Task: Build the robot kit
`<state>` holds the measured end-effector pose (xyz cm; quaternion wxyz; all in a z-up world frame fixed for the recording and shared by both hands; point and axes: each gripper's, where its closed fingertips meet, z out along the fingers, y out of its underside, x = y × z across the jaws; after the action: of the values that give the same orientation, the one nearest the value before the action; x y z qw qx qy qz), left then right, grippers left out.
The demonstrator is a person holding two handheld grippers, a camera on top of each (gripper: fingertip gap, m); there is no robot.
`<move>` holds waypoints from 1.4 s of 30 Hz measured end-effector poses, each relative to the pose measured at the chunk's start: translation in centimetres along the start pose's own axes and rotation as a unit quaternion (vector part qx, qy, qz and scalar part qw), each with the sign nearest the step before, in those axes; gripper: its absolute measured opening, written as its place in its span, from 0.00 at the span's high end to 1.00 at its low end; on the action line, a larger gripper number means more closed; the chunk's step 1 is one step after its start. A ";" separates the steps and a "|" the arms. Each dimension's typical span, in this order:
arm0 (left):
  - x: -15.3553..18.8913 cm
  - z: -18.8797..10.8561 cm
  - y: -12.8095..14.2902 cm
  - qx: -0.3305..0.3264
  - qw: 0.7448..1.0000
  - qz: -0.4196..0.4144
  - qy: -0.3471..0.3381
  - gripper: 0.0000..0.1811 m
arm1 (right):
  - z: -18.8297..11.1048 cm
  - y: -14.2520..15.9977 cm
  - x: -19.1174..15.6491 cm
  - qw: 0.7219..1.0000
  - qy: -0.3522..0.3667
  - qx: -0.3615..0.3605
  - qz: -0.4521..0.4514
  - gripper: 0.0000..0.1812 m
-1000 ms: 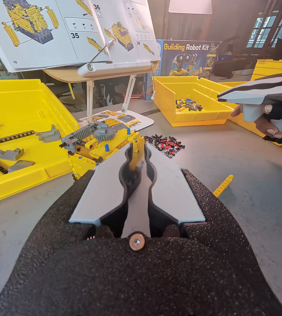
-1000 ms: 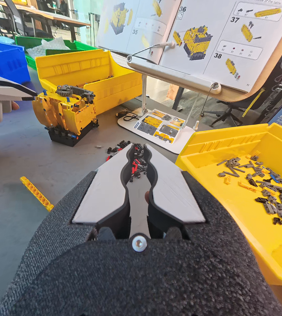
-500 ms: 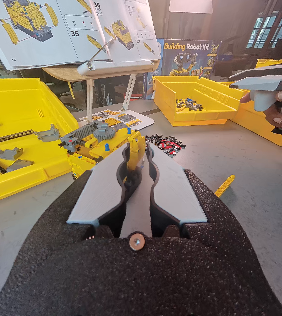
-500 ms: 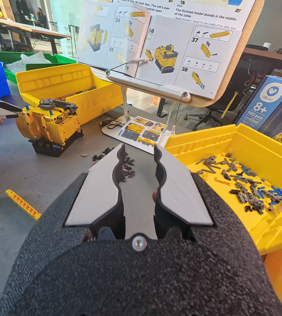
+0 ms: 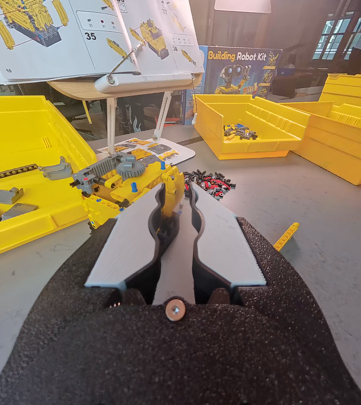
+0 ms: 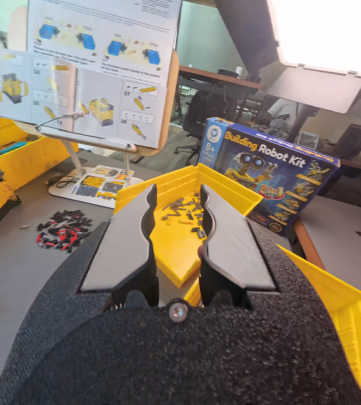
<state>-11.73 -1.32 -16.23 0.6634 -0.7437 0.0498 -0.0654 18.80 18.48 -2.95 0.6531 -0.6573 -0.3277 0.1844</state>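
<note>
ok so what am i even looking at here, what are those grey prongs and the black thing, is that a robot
No robot arm: a person holds a two-finger gripper in each hand, and each picture comes from a camera on one gripper, looking forward along its grey fingers. The black bulk is the gripper's body.

The left wrist view shows the left gripper, its fingers closed around a yellow panel at the edge of a half-built yellow brick model on the grey table.

The right wrist view shows the right gripper, open and empty, pointing at a yellow bin of small grey parts.

Also there: a pile of black and red pins, a loose yellow beam, an instruction booklet on a stand, and the blue kit box.
</note>
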 end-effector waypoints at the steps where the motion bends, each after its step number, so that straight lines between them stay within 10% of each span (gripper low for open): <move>1: 0.0 0.0 0.0 0.000 1.000 0.001 0.000 0.89 | -0.3 0.1 1.5 1.000 0.012 -0.005 0.003 0.79; 13: 0.8 0.1 0.2 -0.007 1.000 0.018 0.006 0.88 | -0.9 9.4 12.1 0.973 0.033 -0.222 -0.047 0.83; 19: 1.3 0.6 0.9 -0.022 0.999 0.032 0.010 0.87 | -1.6 17.2 12.1 0.913 -0.059 -0.391 -0.102 0.86; 34: 2.8 1.3 1.7 -0.046 0.994 0.098 0.010 0.88 | -2.4 24.2 10.8 0.776 -0.260 -0.526 -0.229 0.92; 42: 2.8 1.5 1.8 -0.050 0.994 0.100 0.012 0.88 | -2.9 25.1 9.1 0.763 -0.300 -0.526 -0.229 0.92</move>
<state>-8.66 -0.54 -18.11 0.6278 -0.7666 0.1350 -0.0050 32.02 24.15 -25.57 0.0965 -0.7145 -0.6928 0.0159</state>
